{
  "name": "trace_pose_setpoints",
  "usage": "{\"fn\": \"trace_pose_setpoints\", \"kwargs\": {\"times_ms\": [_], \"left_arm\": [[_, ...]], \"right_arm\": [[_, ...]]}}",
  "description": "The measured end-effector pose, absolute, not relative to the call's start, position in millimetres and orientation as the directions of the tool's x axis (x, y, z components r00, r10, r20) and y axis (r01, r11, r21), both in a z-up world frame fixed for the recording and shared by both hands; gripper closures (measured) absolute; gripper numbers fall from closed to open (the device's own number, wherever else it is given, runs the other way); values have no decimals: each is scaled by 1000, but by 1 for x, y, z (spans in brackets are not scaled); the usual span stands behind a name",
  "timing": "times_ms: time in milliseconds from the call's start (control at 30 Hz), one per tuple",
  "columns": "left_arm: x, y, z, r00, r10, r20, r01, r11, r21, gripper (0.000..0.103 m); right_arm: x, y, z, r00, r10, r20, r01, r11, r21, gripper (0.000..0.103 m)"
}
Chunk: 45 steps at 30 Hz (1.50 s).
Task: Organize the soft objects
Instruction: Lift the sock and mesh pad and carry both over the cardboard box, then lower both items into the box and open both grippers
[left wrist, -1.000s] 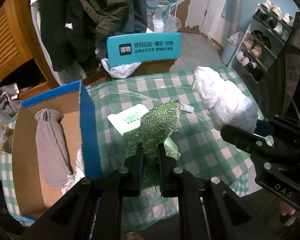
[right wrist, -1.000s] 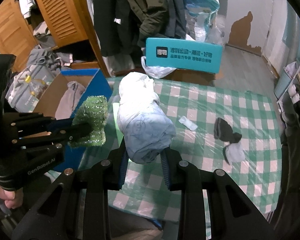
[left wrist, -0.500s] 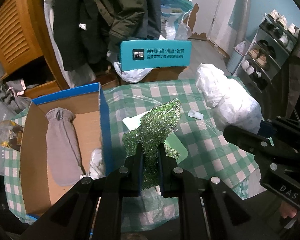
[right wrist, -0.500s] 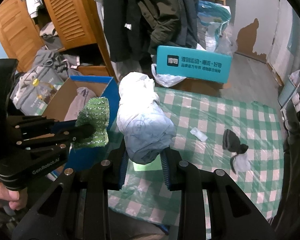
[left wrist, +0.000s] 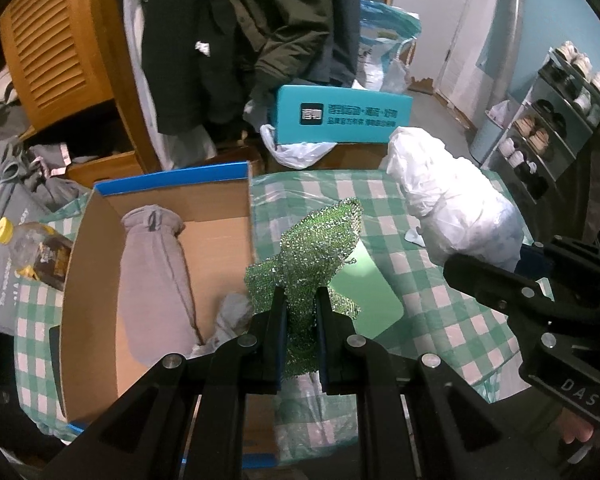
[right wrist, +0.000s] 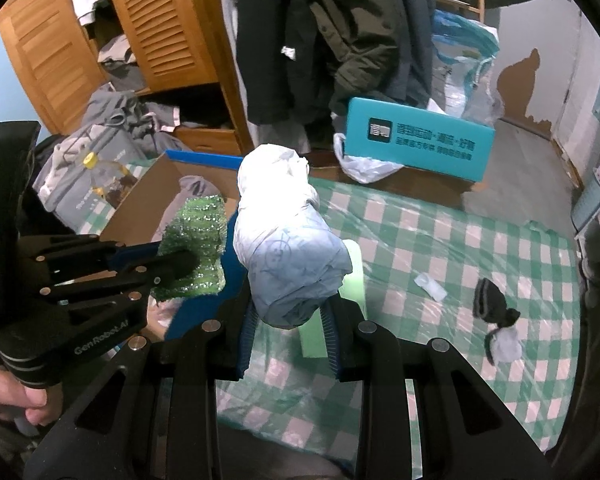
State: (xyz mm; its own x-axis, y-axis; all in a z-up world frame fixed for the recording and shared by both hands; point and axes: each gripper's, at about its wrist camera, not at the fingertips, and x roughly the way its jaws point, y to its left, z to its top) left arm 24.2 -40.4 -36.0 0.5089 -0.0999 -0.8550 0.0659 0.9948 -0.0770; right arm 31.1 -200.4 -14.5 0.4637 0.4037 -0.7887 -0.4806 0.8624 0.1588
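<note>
My left gripper (left wrist: 300,300) is shut on a sparkly green scouring cloth (left wrist: 316,248), held up beside the right wall of an open cardboard box (left wrist: 96,280) with blue edges. Inside that box lies a grey mitten (left wrist: 152,276). My right gripper (right wrist: 288,312) is shut on a white and pale blue wrapped bundle (right wrist: 288,248), lifted above the green checked tablecloth (right wrist: 460,248). In the right wrist view the left gripper (right wrist: 180,264) and its green cloth (right wrist: 196,236) hang over the box edge. The bundle (left wrist: 456,208) also shows at the right of the left wrist view.
A pale green flat packet (left wrist: 368,292) lies on the cloth under the held things. A dark sock with a white scrap (right wrist: 496,312) and a small white packet (right wrist: 430,286) lie to the right. A teal box (right wrist: 416,140), hanging coats and a wooden wardrobe (right wrist: 140,32) stand behind.
Both grippers have carried their loads leftward toward the cardboard box, which now fills more of both views. Neither grip has altered.
</note>
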Motion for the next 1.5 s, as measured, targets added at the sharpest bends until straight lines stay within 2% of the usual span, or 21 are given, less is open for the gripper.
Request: {"fn": "trace_pose_setpoints", "kwargs": {"times_ms": [800,1500], "left_arm": [[10,56,-45,510,-33,-860,-103,990,-99,91],[3,98,-68,464,-7,-886,-185,977,-105,91]], "right_arm": [[38,-113,-13,406,452,-794,-562,809,173,75],[39,-49,-32,336,453,-825,-610,773,176,75]]}}
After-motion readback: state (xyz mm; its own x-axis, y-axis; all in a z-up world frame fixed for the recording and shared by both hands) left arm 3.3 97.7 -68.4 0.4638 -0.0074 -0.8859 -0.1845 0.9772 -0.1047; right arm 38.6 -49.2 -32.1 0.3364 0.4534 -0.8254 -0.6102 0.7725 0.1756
